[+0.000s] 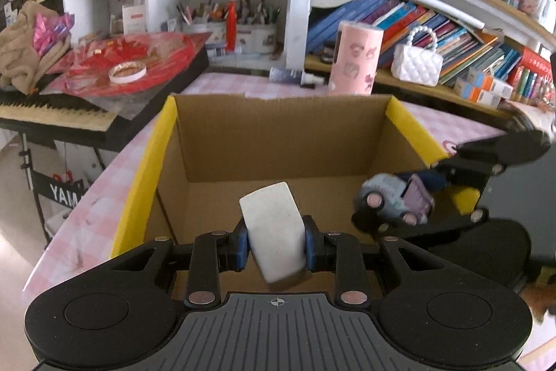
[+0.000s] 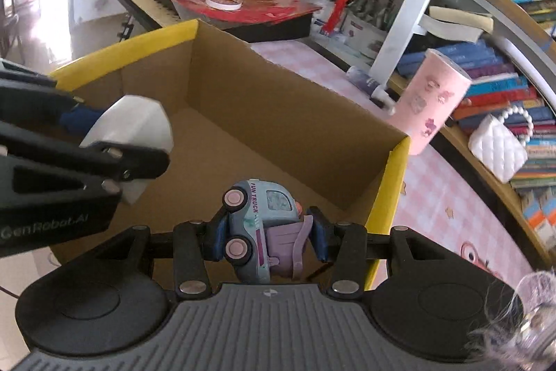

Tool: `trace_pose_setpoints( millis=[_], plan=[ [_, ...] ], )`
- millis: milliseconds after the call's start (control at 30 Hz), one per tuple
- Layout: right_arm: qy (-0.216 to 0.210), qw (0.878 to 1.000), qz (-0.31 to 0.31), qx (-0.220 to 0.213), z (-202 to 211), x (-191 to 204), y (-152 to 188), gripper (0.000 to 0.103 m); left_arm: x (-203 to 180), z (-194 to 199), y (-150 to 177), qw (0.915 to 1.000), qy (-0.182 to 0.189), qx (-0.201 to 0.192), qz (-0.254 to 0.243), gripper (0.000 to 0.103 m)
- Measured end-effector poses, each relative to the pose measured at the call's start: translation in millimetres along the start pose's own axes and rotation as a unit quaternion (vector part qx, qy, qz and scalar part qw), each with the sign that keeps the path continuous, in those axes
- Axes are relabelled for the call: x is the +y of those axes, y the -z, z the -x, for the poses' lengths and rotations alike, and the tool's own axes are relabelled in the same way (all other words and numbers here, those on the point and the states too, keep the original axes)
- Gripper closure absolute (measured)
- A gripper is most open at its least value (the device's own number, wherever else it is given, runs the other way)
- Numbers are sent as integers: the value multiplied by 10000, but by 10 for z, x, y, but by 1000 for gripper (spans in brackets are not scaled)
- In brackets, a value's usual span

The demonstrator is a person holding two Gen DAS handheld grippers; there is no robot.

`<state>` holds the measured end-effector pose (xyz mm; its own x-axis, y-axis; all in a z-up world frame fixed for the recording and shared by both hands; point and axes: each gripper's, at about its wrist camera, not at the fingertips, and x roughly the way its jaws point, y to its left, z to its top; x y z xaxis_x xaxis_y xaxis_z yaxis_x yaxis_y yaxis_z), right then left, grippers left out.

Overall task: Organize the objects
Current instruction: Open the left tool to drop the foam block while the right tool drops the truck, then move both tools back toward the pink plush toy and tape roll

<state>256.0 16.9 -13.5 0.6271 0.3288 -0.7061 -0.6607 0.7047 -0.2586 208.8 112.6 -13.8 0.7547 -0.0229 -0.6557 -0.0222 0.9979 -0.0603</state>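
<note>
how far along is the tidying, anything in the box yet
Nothing visible in the cardboard box yet; its floor looks bare. In hand: the left gripper holds a white block, the right gripper a toy truck, both above the box. Left: releasing both.

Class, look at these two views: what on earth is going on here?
A person is packing things into an open cardboard box on a pink checked table. The left tool grips a white block above the box floor. The right tool grips a toy truck over the box's right side. Neither item has been released yet.
</note>
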Motion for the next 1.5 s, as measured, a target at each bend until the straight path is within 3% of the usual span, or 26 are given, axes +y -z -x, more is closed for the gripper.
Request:
trace_pose_setpoints(
  millis=[333,433,500,667,767,833,933,1167,1500],
  plan=[
    [-101,9992,323,226,-98,-35,-70,58,8,-140,43,9997,-36,229,-81,74],
    [11,9995,308,100,-65,-34,-69,41,13,-98,62,9998,-92,132,-80,72],
    [154,9994,299,-73,-17,-38,-59,37,24,-47,57,9999,-83,48,-120,70],
    [385,9977,-44,-547,274,-69,-48,36,79,275,-2,9986,-95,-521,7,46],
    [538,9931,-477,-929,570,-94,-27,27,127,551,-29,9957,-46,-908,160,31],
    [710,9875,-780,-1167,785,-90,11,17,147,745,-17,9934,-77,-1116,238,28],
    [888,9799,-1166,-1350,1061,-49,124,16,158,989,61,9910,-84,-1295,317,23],
    [1311,9629,-2010,-1232,1435,196,500,11,128,1325,422,9910,-163,-1317,193,17],
    [1699,9486,-2542,-813,1678,774,1096,4,160,1550,974,9936,-302,-1088,55,14]
  ],
)
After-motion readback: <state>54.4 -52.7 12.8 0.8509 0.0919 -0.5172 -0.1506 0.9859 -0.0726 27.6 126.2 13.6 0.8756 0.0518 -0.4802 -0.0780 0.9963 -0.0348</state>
